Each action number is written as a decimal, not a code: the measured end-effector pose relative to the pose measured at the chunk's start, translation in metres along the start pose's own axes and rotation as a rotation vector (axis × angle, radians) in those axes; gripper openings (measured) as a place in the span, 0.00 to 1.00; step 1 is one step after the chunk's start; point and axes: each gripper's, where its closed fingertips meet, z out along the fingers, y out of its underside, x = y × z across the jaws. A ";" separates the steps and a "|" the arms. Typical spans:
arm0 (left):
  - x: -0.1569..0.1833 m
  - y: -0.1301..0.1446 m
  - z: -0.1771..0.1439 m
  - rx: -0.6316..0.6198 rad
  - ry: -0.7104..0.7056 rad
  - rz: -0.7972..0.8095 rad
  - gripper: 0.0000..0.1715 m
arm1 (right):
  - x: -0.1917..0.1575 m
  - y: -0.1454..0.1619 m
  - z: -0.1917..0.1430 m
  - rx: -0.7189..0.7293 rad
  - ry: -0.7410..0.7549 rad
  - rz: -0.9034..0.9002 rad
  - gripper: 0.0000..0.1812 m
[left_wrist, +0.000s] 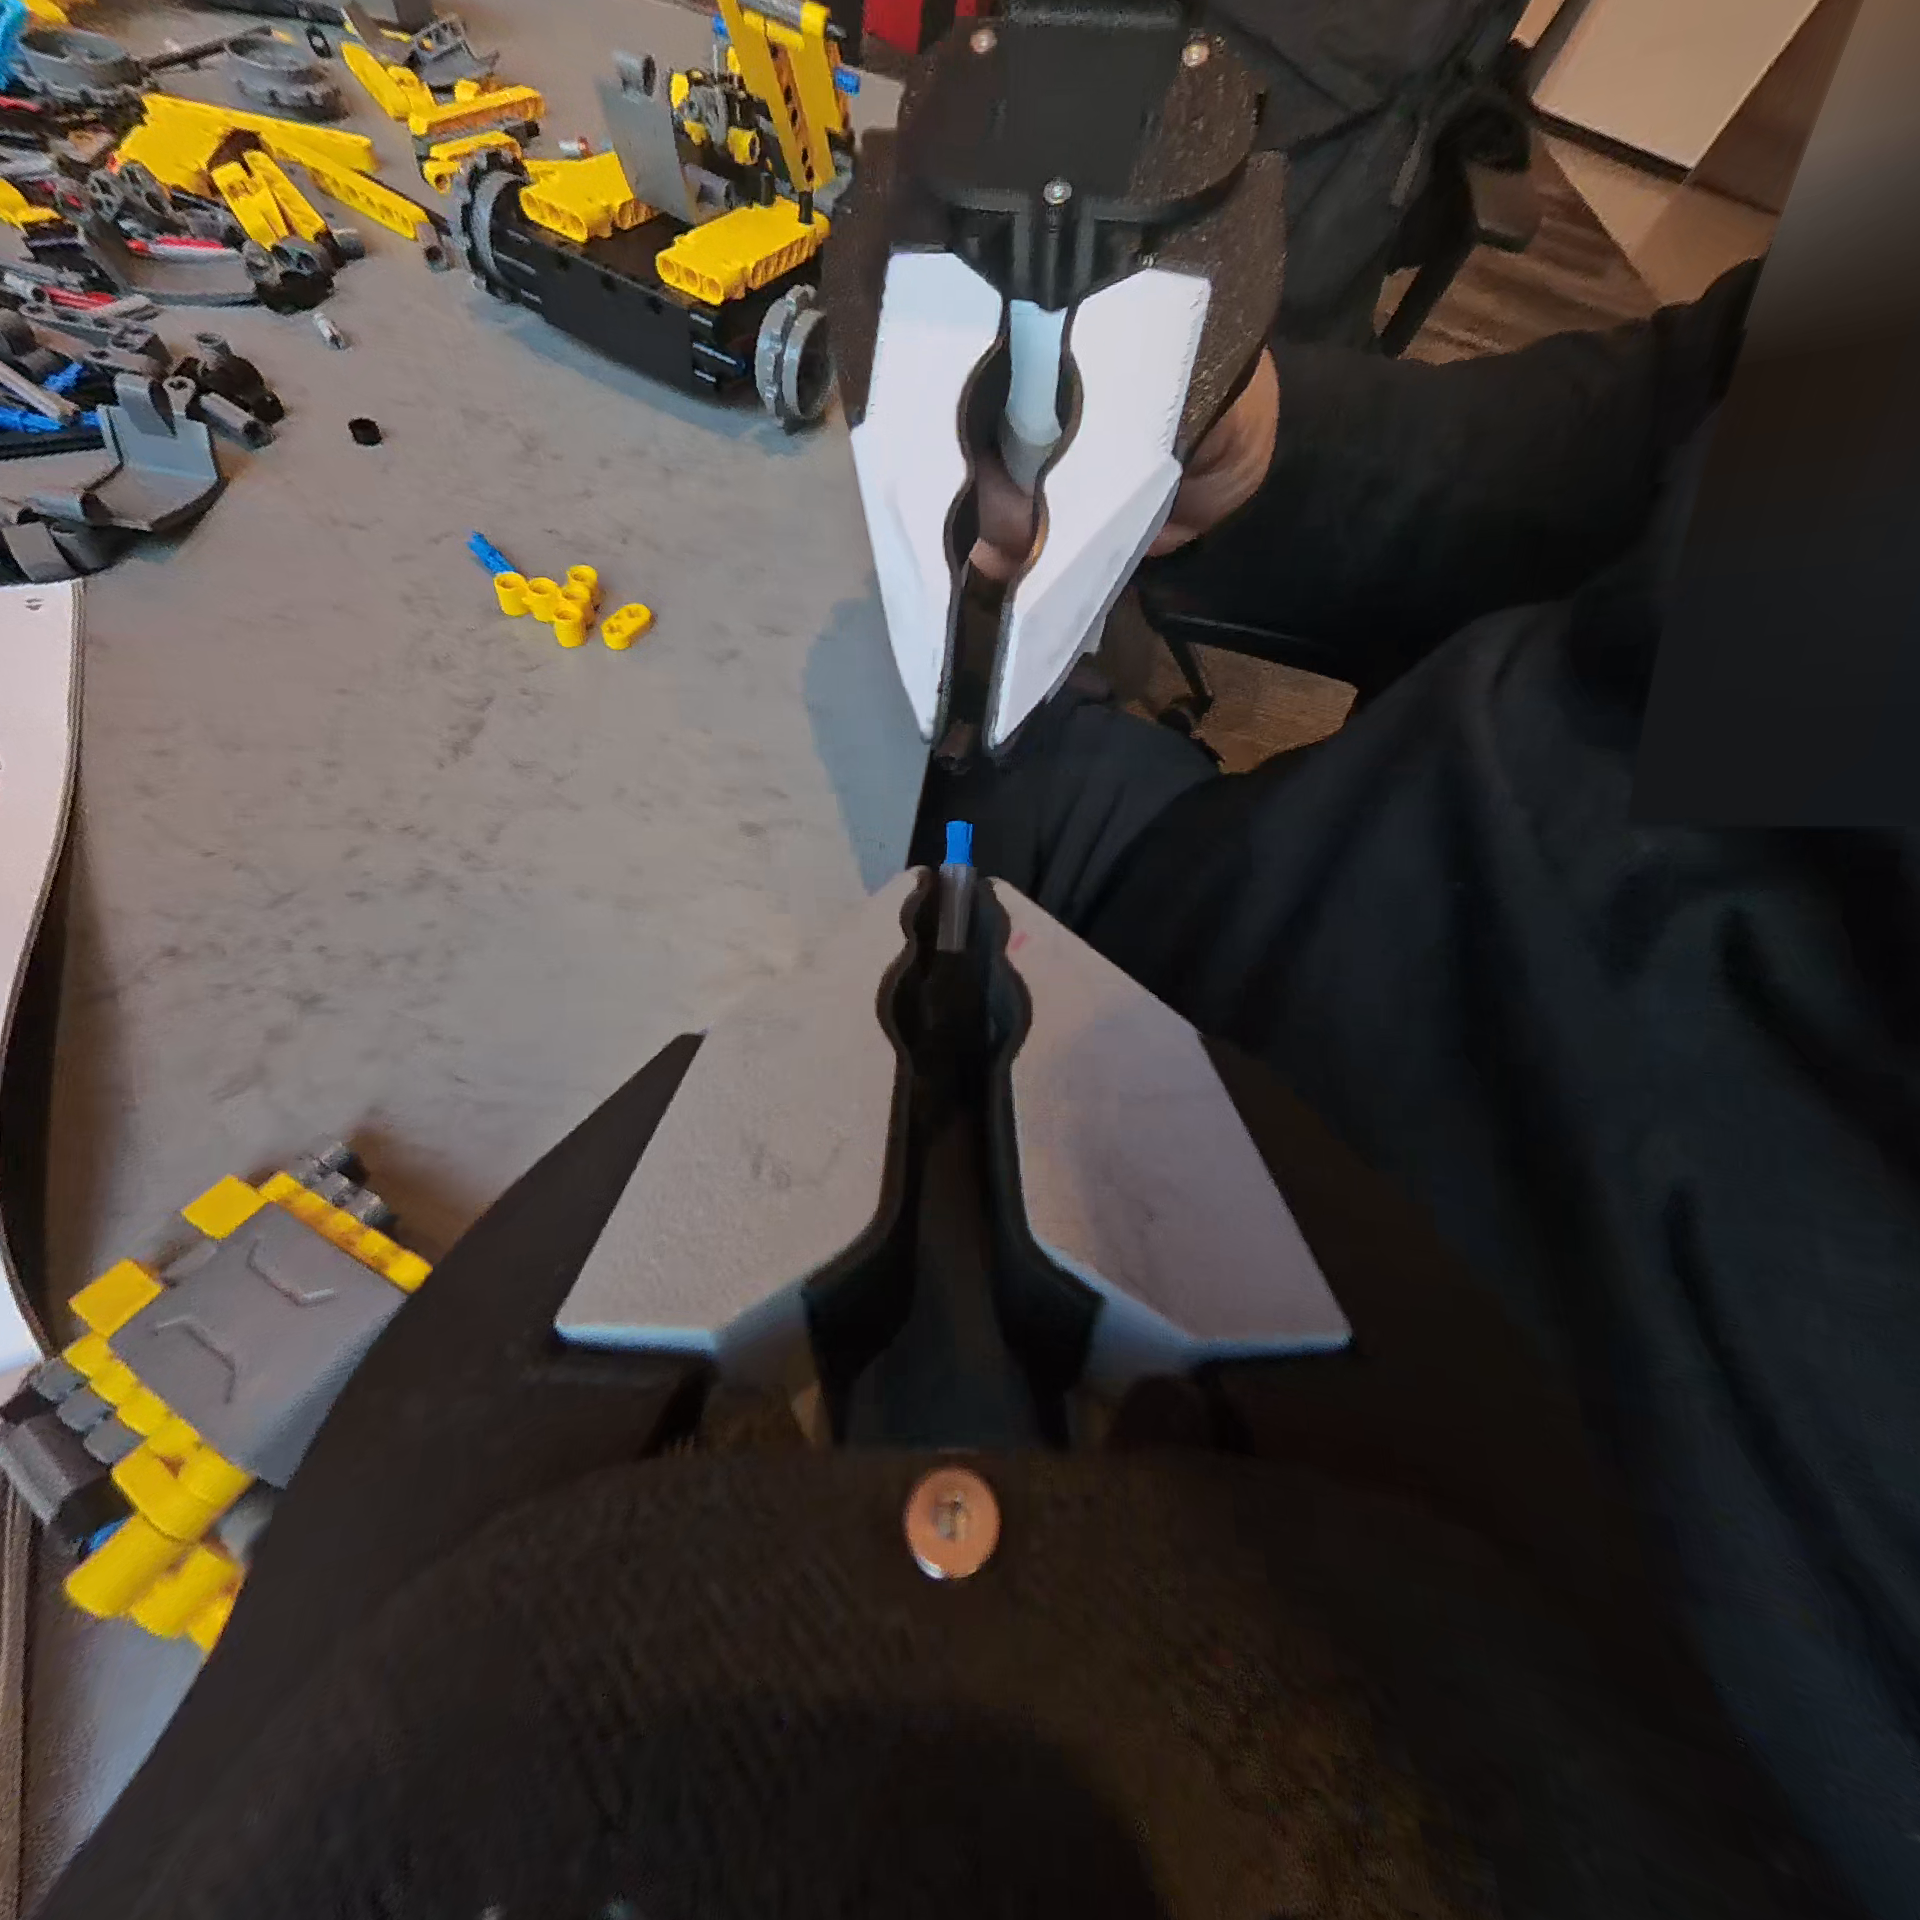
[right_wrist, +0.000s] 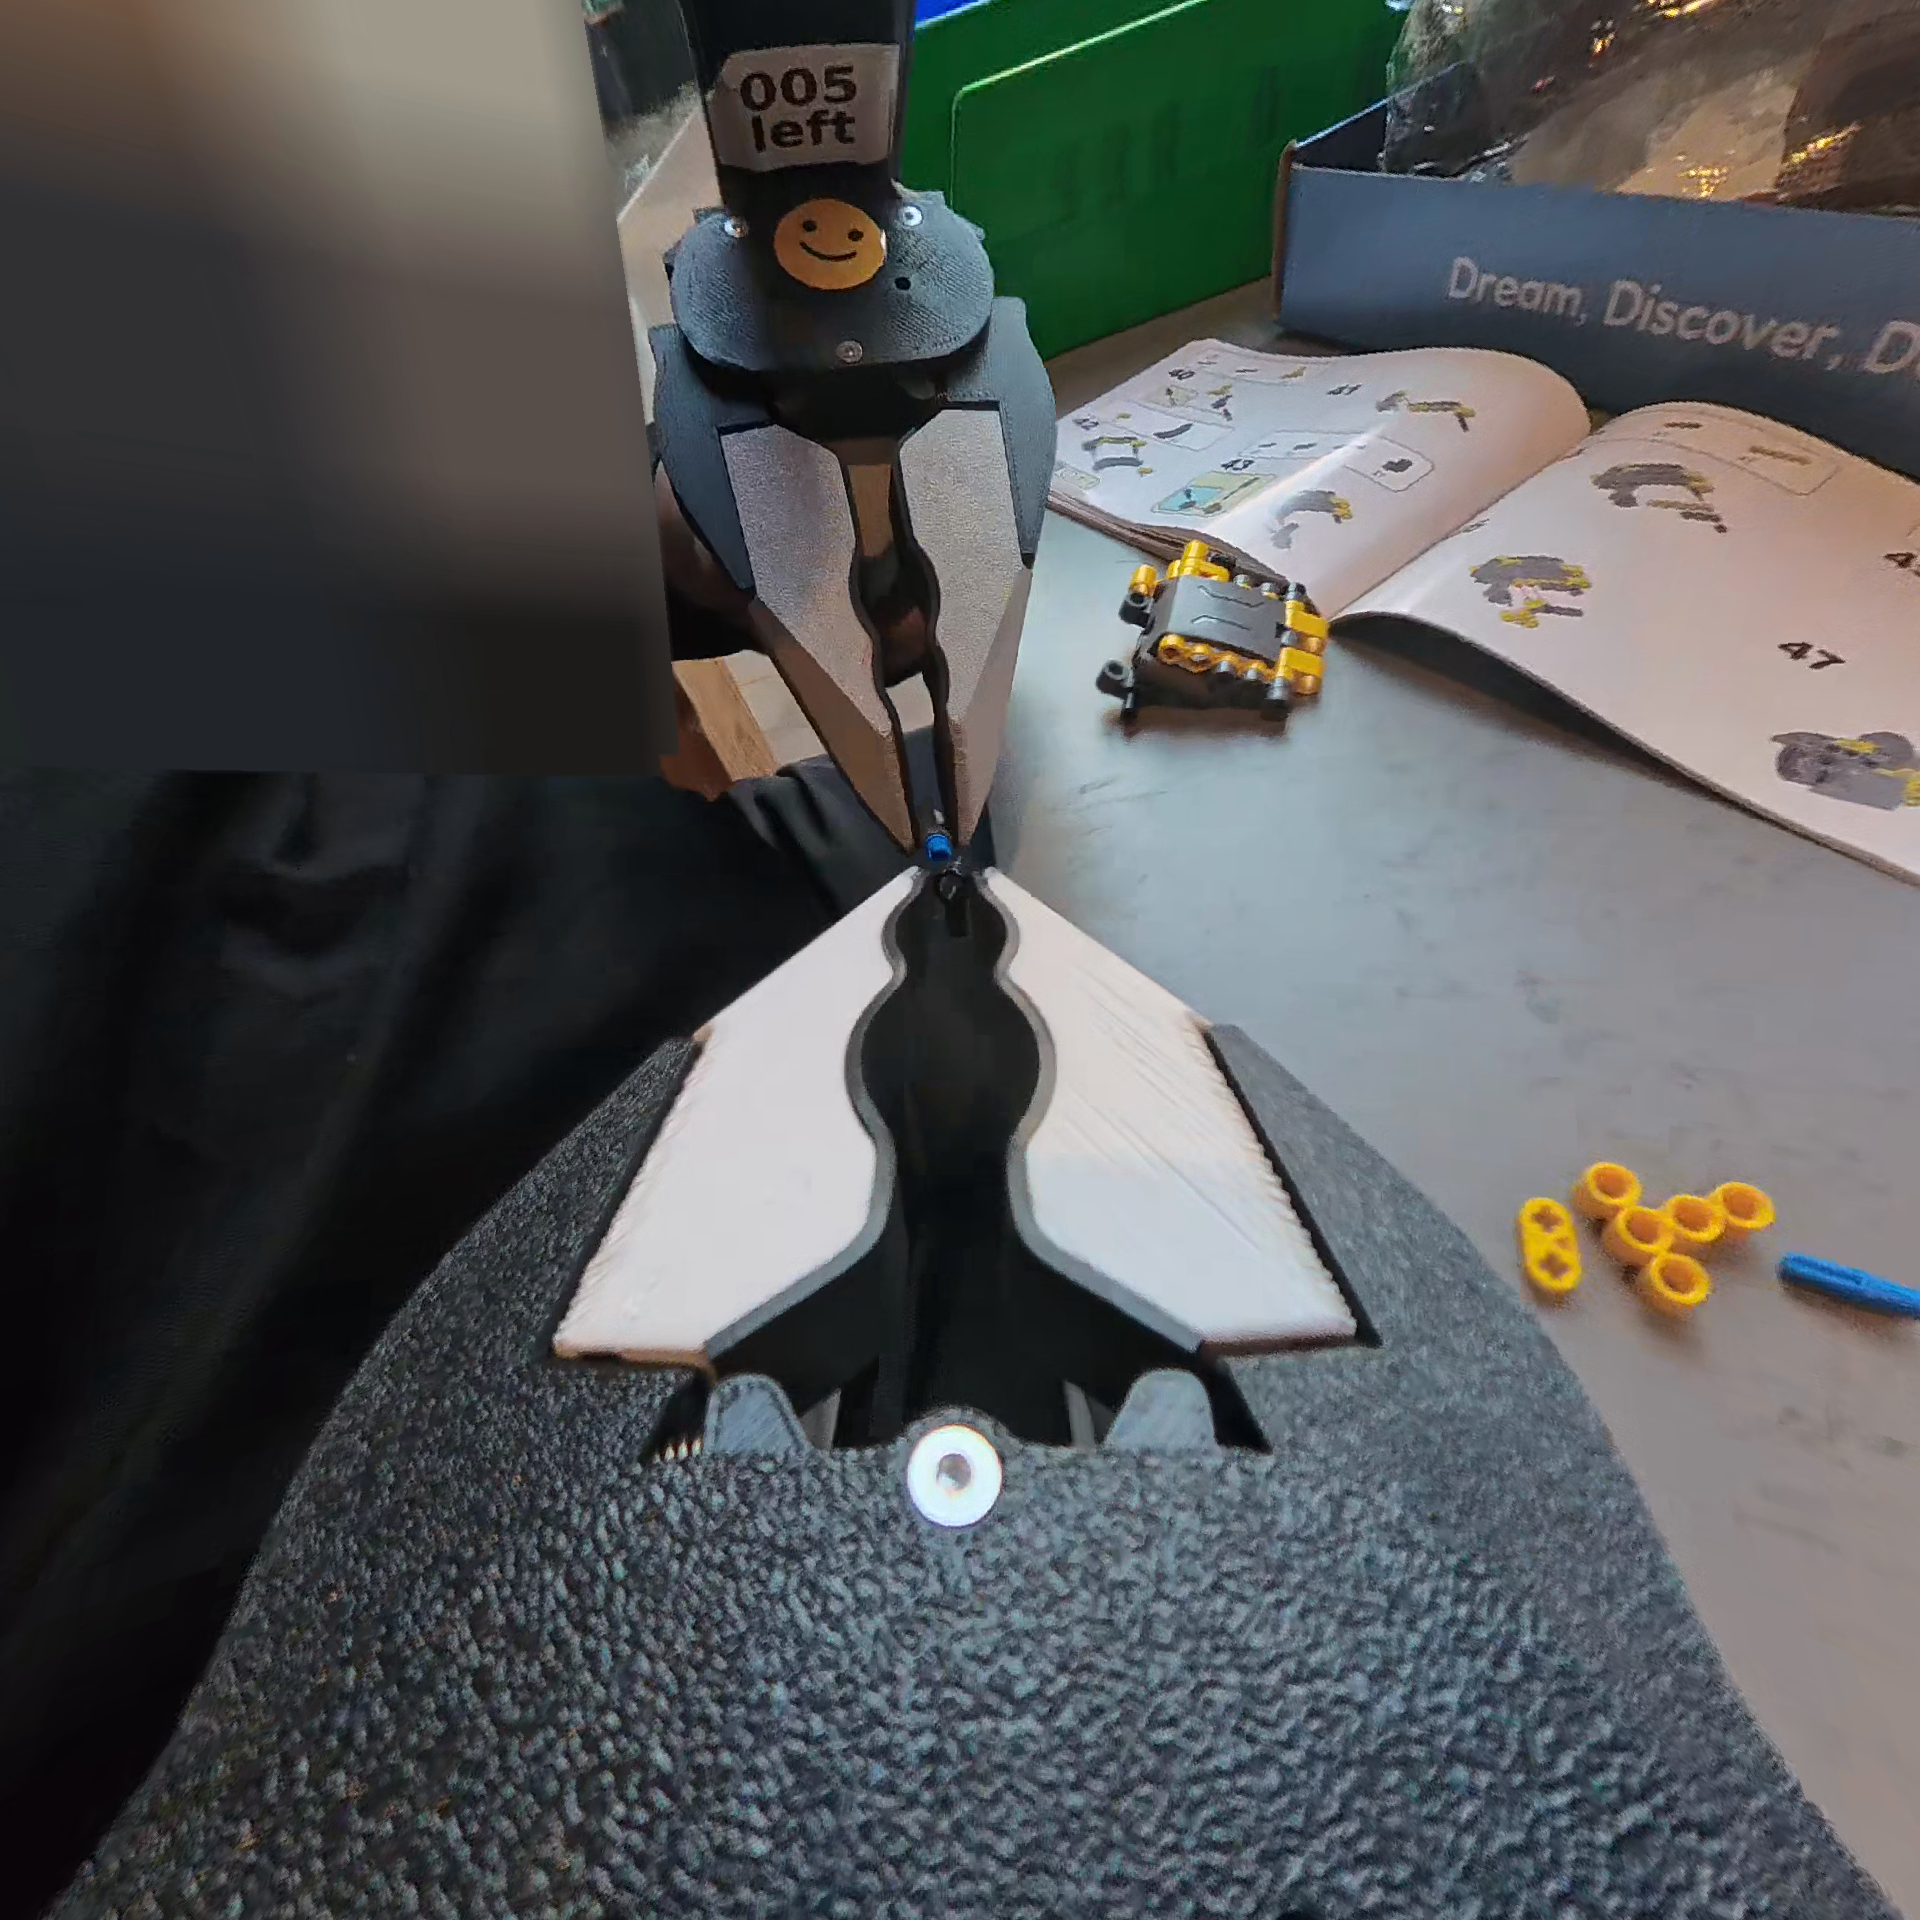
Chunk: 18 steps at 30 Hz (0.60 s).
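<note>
My left gripper (left_wrist: 951, 888) is shut on a dark grey sleeve (left_wrist: 956, 914) with a blue pin (left_wrist: 957, 840) sticking out of its front. My right gripper (right_wrist: 948, 881) is shut on a small black piece (right_wrist: 949, 894). The two grippers face each other tip to tip, off the table's edge and over a person's dark clothing. In the left wrist view the right gripper (left_wrist: 961, 740) is a short gap beyond the pin. In the right wrist view the left gripper (right_wrist: 938, 826) holds the blue pin (right_wrist: 938, 847) almost touching the black piece.
On the grey table (left_wrist: 416, 831): a yellow and black vehicle model (left_wrist: 644, 260), a pile of loose parts (left_wrist: 156, 208), yellow connectors (left_wrist: 571, 603) by a blue pin (left_wrist: 483, 551), and a grey-yellow subassembly (right_wrist: 1216, 634) by an open instruction booklet (right_wrist: 1455, 499). A blue box (right_wrist: 1558, 281) and green bin (right_wrist: 1122, 177) stand behind. Less than 4 cm separates the two grippers' tips. It is some 11 centimetres from my left tips to the grey-yellow subassembly (right_wrist: 1216, 634). It turns up in the left wrist view (left_wrist: 323, 1253) as well.
</note>
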 end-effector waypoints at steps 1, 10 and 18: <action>-0.001 -0.003 0.000 0.012 0.010 -0.002 0.02 | 0.002 -0.002 0.000 -0.003 -0.001 -0.011 0.03; -0.009 -0.012 -0.001 0.051 0.012 0.035 0.02 | 0.004 -0.005 0.003 -0.015 -0.052 -0.004 0.03; -0.010 -0.016 -0.004 0.072 0.023 0.037 0.02 | 0.006 -0.012 0.004 -0.016 -0.051 -0.010 0.03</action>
